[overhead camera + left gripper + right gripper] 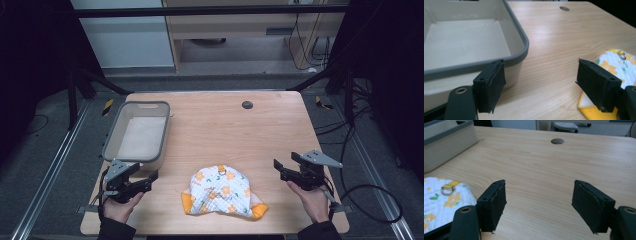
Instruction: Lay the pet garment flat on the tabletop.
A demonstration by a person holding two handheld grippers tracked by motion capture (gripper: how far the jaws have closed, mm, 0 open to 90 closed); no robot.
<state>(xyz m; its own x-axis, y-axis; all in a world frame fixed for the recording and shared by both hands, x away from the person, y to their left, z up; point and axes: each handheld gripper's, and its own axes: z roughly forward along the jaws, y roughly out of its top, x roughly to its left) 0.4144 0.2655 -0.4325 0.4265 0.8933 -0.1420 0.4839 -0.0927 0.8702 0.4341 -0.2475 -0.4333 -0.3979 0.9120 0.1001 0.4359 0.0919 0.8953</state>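
Both tongs wide open, empty: left tongs (pixel 145 181) by bin (pixel 111 145), right tongs (pixel 281 170) beside bib (pixel 221 191). Risk: bib's limp, pinch may bunch/slide it on desk (pixel 220 127).

bin (pixel 136 131) on table (pixel 225 125) left, cloth (pixel 221 190) at front centre
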